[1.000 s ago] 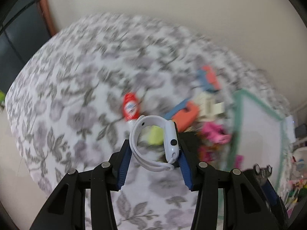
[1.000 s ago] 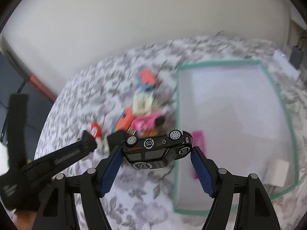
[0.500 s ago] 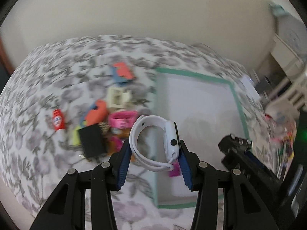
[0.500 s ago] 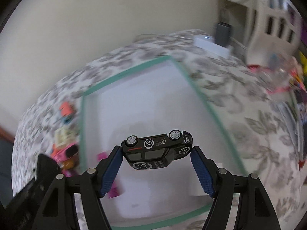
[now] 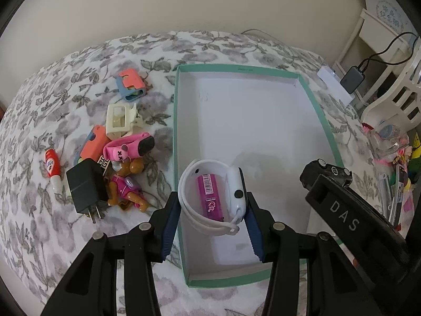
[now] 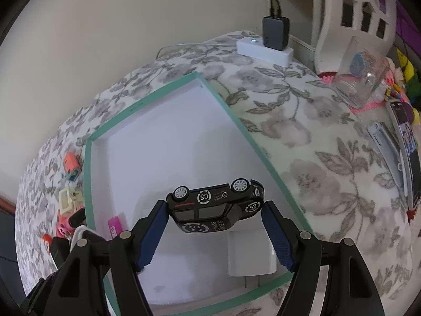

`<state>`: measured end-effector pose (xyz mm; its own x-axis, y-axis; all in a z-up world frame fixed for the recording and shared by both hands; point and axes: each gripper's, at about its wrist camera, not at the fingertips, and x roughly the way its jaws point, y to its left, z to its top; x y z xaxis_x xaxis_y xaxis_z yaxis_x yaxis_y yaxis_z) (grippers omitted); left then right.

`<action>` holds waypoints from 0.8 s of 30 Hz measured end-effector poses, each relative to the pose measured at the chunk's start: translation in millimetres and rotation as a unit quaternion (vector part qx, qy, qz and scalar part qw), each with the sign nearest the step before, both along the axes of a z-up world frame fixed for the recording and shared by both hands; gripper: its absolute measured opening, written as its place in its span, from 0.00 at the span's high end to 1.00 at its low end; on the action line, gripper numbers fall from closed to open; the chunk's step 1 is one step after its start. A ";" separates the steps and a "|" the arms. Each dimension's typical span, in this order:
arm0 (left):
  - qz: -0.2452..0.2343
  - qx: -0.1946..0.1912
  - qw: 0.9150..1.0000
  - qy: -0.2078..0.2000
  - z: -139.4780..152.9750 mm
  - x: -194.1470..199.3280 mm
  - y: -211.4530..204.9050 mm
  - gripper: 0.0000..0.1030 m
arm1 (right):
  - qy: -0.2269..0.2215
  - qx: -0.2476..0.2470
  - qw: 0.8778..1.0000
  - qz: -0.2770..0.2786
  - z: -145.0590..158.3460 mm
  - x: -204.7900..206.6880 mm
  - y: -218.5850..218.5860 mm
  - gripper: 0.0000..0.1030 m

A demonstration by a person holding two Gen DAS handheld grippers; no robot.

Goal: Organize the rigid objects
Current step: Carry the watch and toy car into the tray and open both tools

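My left gripper [image 5: 210, 205] is shut on a white smartwatch [image 5: 236, 192] and holds it over the near left part of a white box with a green rim [image 5: 175, 131]. A pink stick [image 5: 210, 197] lies on the box floor behind the watch band. My right gripper [image 6: 214, 223] is shut on a black toy car [image 6: 215, 205] and holds it on its side above the near part of the same box [image 6: 226, 105]. A white plug block [image 6: 250, 252] lies in the box below the car. The car also shows in the left wrist view [image 5: 326, 173].
Left of the box lies a pile: black charger [image 5: 84, 187], pink band [image 5: 129, 147], toy dog [image 5: 126, 184], cream clip [image 5: 119, 118], orange cases [image 5: 131, 83], red tube [image 5: 51, 163]. A power strip [image 6: 263, 50], a glass jar [image 6: 360, 79] and stationery stand at the right.
Both grippers swung right from the toy pile to over the box, keeping the watch and the car in their grip.
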<state>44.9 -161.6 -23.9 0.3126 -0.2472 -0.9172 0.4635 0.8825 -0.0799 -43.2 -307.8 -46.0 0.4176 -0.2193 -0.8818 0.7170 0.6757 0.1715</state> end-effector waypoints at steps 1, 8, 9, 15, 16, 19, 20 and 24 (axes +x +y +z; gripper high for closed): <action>0.000 0.002 1.000 0.000 -0.6 0.3 0.4 0.52 | 0.002 -0.002 1.000 0.003 -0.4 1.3 1.6 0.26; 0.001 0.005 1.000 0.001 -2.8 1.7 0.4 0.52 | 0.004 -0.001 1.000 0.006 -2.3 1.9 2.9 0.26; 0.001 0.005 1.000 0.001 -2.9 1.8 0.4 0.51 | 0.003 -0.001 1.000 0.006 -2.3 1.8 2.8 0.26; 0.006 0.007 1.000 0.001 -3.5 3.2 2.5 0.44 | -0.001 0.000 1.000 0.009 -3.1 2.4 3.4 0.26; 0.007 0.007 1.000 0.000 -3.2 3.4 2.8 0.44 | -0.003 -0.002 1.000 0.010 -2.2 2.5 3.8 0.26; 0.009 0.007 1.000 -0.003 -1.3 4.0 3.7 0.44 | -0.009 -0.014 1.000 0.011 1.7 2.4 5.4 0.20; 0.010 0.007 1.000 -0.004 -0.6 4.3 4.3 0.44 | -0.012 -0.017 1.000 0.010 3.0 2.0 5.8 0.16; 0.022 0.001 1.000 -0.007 3.3 7.9 9.2 0.44 | -0.023 -0.028 0.999 0.007 7.3 0.6 5.9 0.12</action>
